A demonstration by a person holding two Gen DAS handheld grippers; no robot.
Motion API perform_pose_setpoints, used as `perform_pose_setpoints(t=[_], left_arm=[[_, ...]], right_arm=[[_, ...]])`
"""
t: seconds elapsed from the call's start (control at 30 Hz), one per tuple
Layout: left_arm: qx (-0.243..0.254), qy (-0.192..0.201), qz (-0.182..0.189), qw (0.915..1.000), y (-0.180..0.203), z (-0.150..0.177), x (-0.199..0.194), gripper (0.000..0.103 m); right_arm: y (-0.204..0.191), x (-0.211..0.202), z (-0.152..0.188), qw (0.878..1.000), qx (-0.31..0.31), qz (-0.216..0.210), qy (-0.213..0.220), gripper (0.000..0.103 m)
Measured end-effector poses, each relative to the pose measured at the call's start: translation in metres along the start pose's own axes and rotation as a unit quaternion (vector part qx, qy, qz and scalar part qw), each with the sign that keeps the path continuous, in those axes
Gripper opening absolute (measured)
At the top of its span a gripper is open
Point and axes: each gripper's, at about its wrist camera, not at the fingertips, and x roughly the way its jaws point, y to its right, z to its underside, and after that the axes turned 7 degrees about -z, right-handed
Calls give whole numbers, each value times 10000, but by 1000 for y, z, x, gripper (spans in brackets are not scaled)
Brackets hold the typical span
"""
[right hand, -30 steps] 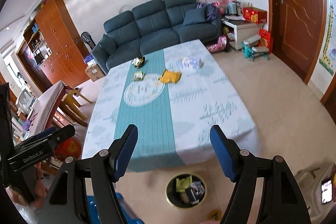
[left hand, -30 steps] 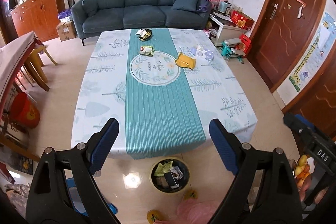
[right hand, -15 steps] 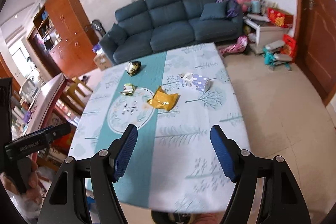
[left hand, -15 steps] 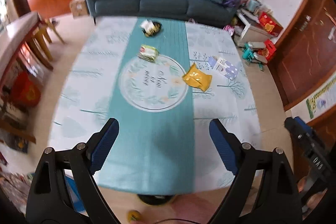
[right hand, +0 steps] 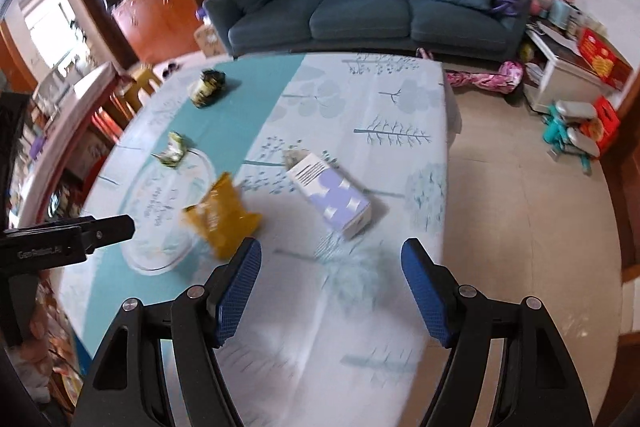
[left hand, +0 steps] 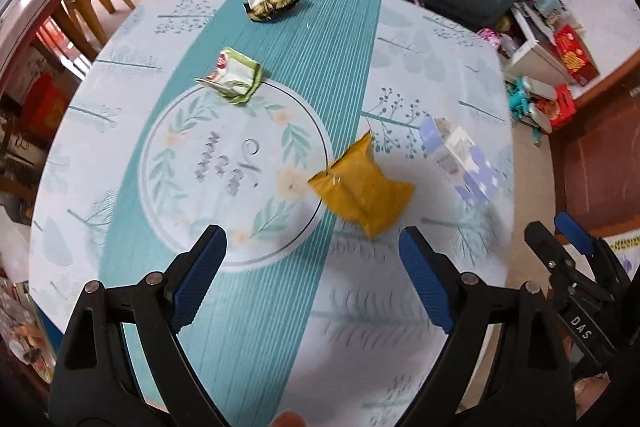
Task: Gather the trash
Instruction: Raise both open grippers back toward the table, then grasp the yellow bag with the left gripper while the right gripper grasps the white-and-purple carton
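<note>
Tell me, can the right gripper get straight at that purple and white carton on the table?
Probably yes. The right gripper hangs above bare tablecloth with jaws opening and nothing between them; the carton lies just ahead, apart from the yellow packet.

Left gripper (left hand: 312,259): matte black plastic tongs, two angular arms with triangular cut-outs, each tipped with a blue cross-hatched rubber pad (left hand: 198,273). Silver round screw heads (left hand: 154,278) at the pivots, two per arm. A bare fingertip (left hand: 289,419) shows at the base, between the arms.

Right gripper (right hand: 330,285): same build, black arms, blue textured pads (right hand: 426,293), silver screws (right hand: 466,291); jaws are opening, nothing between them.

Seen from the left gripper's side, the right one carries white "DAS" lettering (left hand: 580,327). Seen from the right gripper's side, the left one carries small white lettering (right hand: 40,253) along a black arm, too blurred to read fully.
</note>
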Motion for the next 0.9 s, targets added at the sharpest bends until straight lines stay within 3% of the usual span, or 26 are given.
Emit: perform_pose_setpoints(t=[0.2, 0.5, 0.57, 0.73, 0.9], left_arm=[[-498, -445, -128, 9977, 10, -21, 47, 87], [-1068, -825, -410, 9900, 21, -30, 87, 87], [-1144, -905, -433, 9884, 23, -30, 93, 87], [-1268, -1004, -463, 9857, 32, -33, 105, 87], [-1380, -1153, -492, 9825, 34, -34, 118, 85]], right_arm=[[9, 68, -29, 9986, -310, -115, -418, 80], [-9, 116, -38, 9942, -814, -188, -676, 79], [-13, 119, -38, 9936, -857, -197, -709, 74], [-15, 124, -28, 9931, -778, -240, -842, 44], [-14, 122, -21, 9933, -662, -323, -892, 38]])
